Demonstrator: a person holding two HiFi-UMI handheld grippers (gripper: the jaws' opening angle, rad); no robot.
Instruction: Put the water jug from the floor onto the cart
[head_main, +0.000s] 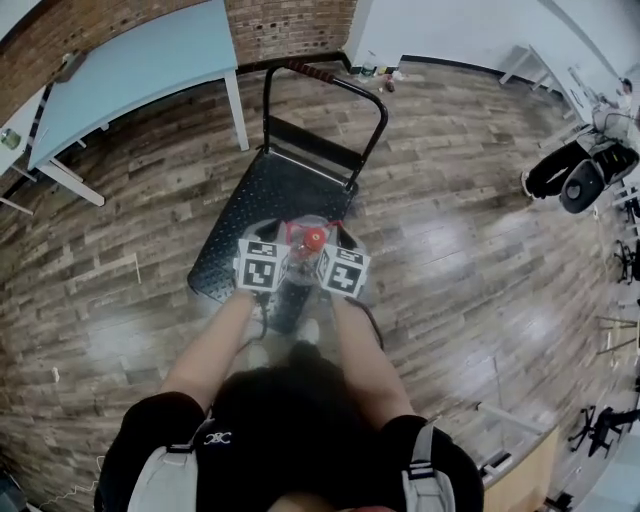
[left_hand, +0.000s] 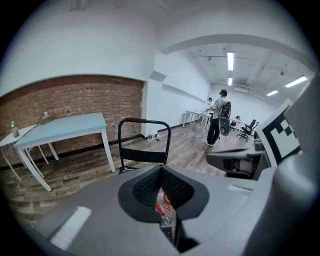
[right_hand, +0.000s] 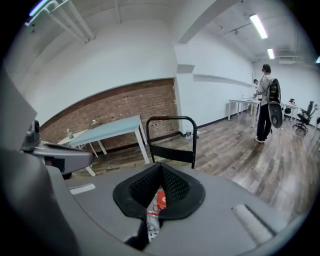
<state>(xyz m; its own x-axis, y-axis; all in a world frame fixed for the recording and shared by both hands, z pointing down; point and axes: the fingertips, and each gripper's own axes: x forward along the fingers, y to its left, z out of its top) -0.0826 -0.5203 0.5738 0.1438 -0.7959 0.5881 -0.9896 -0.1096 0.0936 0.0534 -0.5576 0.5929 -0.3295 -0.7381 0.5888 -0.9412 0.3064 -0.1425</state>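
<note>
Closed tight on the clear plastic water jug with red cap (head_main: 314, 238), both: left gripper (head_main: 288, 245) from 1 side, right gripper (head_main: 328, 248) from the other, pads pinching thin plastic near the cap. Held up between these 2 grippers, over the near end of the black flat cart with tube handle (head_main: 270, 185), off the wooden floor (head_main: 450, 250).

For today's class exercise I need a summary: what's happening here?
A person has the left claw and right claw both shut on the top of a clear plastic water jug with a red cap, holding it at the near end of the black metal platform cart. It does not look set down on the deck yet.
</note>
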